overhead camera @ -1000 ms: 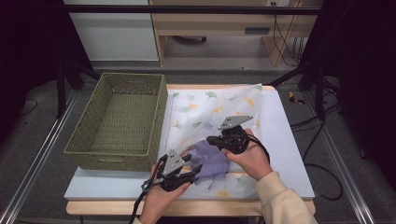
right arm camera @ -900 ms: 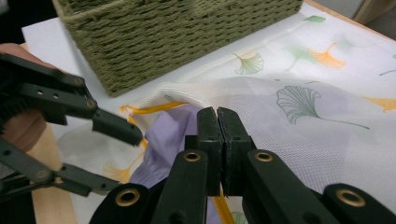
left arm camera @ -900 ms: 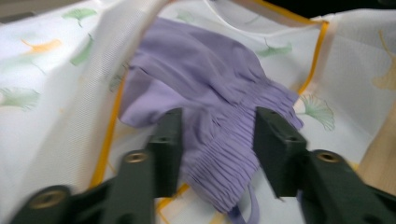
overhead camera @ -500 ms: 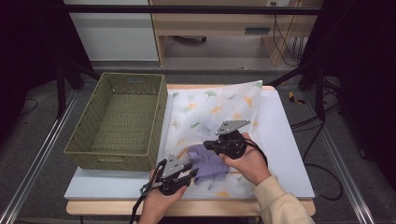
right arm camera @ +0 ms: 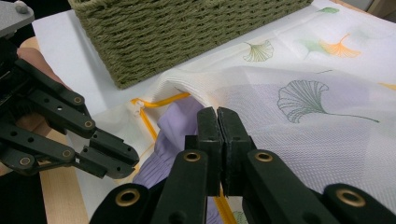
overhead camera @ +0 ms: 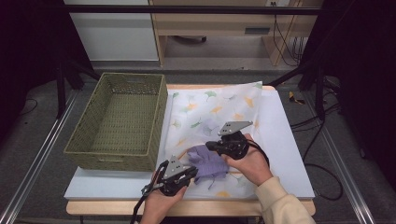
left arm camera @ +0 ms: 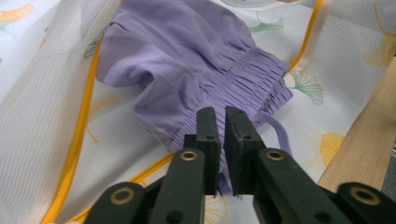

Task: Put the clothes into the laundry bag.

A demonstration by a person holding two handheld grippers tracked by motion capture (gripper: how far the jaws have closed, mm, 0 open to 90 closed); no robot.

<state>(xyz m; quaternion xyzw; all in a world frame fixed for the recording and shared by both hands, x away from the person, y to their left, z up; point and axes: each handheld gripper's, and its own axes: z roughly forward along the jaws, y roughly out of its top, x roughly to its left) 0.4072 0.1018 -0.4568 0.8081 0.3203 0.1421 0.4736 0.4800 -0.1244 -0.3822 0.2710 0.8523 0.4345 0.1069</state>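
A purple garment (overhead camera: 208,161) with a gathered elastic waistband (left arm camera: 243,79) lies at the mouth of a white mesh bag (overhead camera: 219,107) printed with ginkgo leaves and edged by a yellow zipper (left arm camera: 84,121). My left gripper (overhead camera: 189,173) (left arm camera: 222,116) has just been closing, and its jaws now pinch the waistband's near edge. My right gripper (overhead camera: 210,145) (right arm camera: 217,114) is shut on the bag's upper mesh edge (right arm camera: 303,121) and holds it lifted above the purple cloth (right arm camera: 175,126). The left gripper (right arm camera: 126,161) also appears at the left of the right gripper view.
A green woven basket (overhead camera: 161,116) (right arm camera: 187,32) stands left of the bag, close to both grippers. The bag lies on a white board (overhead camera: 289,140) over a wooden table whose front edge (left arm camera: 364,140) runs just behind my left hand.
The left gripper's jaws have come together on the purple garment's waistband. The garment has bunched up closer to the bag's mouth. The right hand has held still.
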